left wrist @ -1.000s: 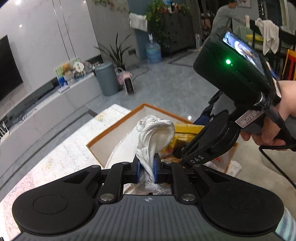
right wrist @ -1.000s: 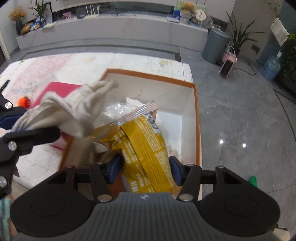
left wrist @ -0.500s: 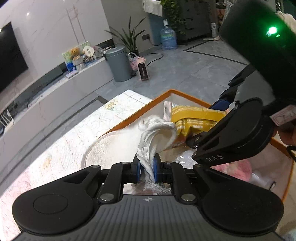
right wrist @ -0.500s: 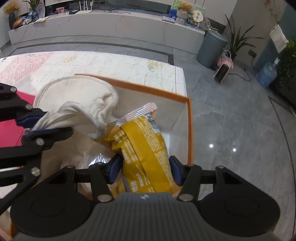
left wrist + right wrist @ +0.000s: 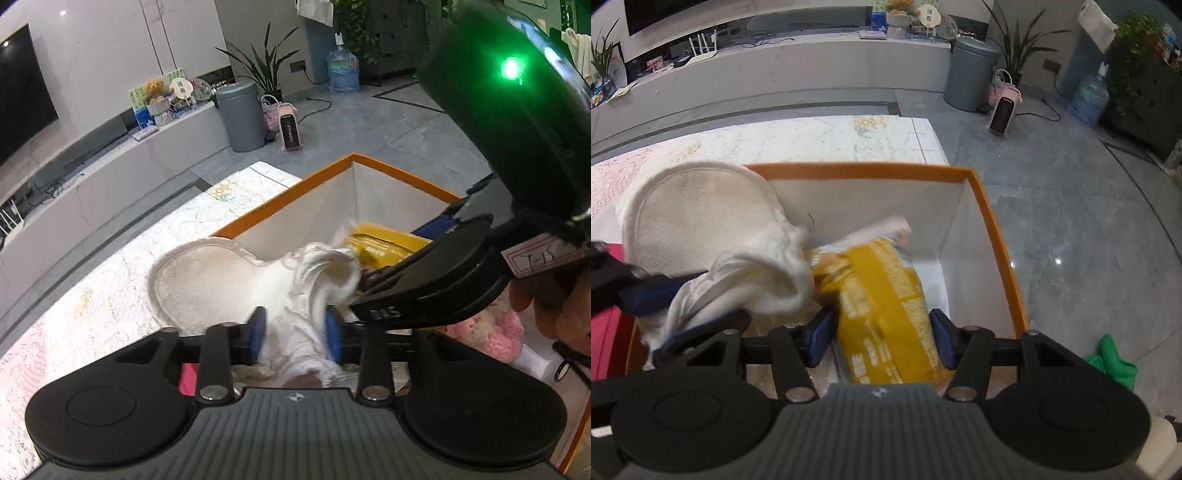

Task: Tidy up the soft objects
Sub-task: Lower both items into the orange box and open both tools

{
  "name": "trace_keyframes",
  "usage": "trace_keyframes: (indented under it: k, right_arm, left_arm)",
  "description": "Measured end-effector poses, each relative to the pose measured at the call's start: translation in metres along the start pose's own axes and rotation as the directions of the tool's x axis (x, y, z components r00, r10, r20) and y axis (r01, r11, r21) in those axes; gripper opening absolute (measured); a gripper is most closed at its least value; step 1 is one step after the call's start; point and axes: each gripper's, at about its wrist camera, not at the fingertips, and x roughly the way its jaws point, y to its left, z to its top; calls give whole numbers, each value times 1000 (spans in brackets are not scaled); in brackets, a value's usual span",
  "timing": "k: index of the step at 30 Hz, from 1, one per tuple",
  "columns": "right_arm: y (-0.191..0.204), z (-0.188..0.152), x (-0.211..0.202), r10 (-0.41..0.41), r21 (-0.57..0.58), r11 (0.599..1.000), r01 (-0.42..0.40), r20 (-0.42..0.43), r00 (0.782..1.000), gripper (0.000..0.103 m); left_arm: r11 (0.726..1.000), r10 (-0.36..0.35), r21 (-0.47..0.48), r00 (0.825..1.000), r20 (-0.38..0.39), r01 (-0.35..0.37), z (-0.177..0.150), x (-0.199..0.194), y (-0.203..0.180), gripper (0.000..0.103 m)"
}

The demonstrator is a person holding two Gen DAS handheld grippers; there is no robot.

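An orange-rimmed white box [image 5: 388, 168] [image 5: 997, 236] stands on the patterned table. My left gripper [image 5: 295, 330] has its jaws apart with a white sock [image 5: 321, 280] lying loosely between the pads, low over the box. The sock [image 5: 753, 280] shows in the right wrist view beside the left gripper's fingers [image 5: 657, 291]. My right gripper [image 5: 881, 339] has its jaws apart around a yellow snack bag [image 5: 882, 314] inside the box. The bag [image 5: 384, 243] also shows in the left wrist view, behind the right gripper's body [image 5: 443, 280].
A cream round pad [image 5: 218, 280] [image 5: 698, 214] leans over the box's left wall. A pink knitted item [image 5: 491, 332] lies in the box. A red mat [image 5: 605, 336] lies at left. A green object [image 5: 1115, 365] lies on the floor at right.
Both grippers have moved lower into the box. The left jaws have opened from the sock. The right jaws have widened around the yellow bag.
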Motion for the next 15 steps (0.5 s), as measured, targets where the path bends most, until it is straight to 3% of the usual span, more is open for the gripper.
trace_keyframes:
  k: [2,6,15]
  right_arm:
    - [-2,-1,0,-22,-4,1000,22,0,1000,62]
    - [-8,-3,-10,-11,29,1000,11,20,1000,64]
    - [-4,-15,-38,-36,59,998,31,75,997,68]
  left_arm:
    - [1000,4,1,1000,13,-4,0,-4,0,53]
    - [1000,8,-25,999,36,-7,-2,-15,2,62]
    - [997,54,-66,994,90,-48,-7,-53,6,63]
